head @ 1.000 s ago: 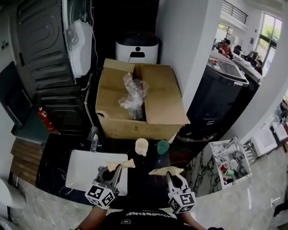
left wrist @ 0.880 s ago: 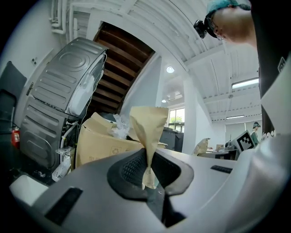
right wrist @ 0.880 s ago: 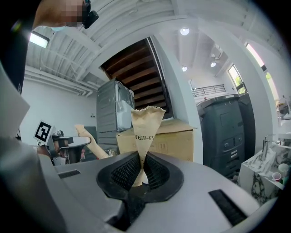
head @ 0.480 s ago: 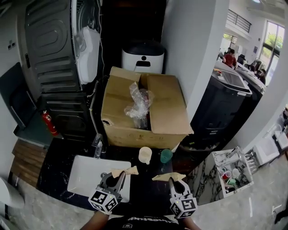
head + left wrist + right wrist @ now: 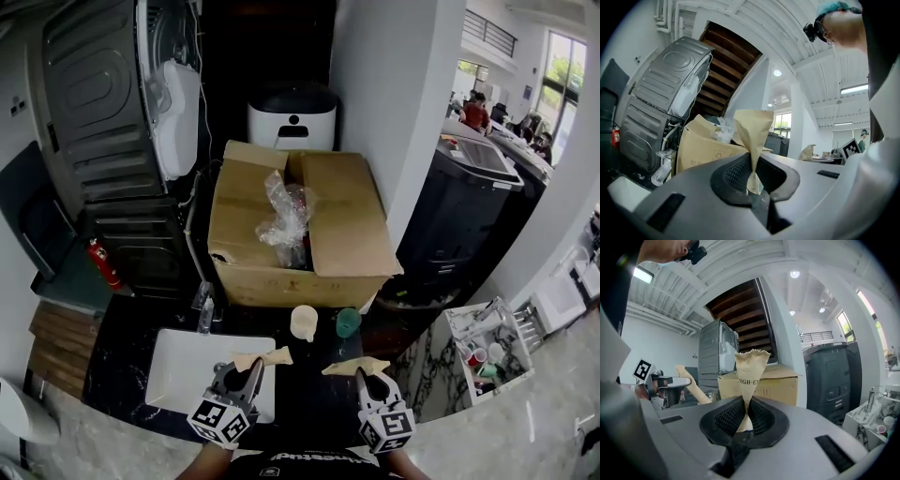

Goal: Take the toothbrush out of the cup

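The left gripper (image 5: 752, 172) has its jaws closed on the narrow end of a tan paper piece (image 5: 752, 129), which fans out upward past the pads. The right gripper (image 5: 747, 414) pinches a second tan piece (image 5: 751, 369) the same way, with the wide, crinkled edge on top. Both grippers point toward the cardboard box (image 5: 347, 220).

A cream cup (image 5: 303, 322) and a green cup (image 5: 349, 322) stand side by side just in front of the box, between it and the two grippers and well clear of both sets of jaws. From the head view the cups are too small to be sure, but no toothbrush can be made out in either one.

A white sink (image 5: 178, 370) lies in front of the box's left corner, with the left gripper over its near right edge. A clear plastic bag (image 5: 284, 214) sits inside the open box.
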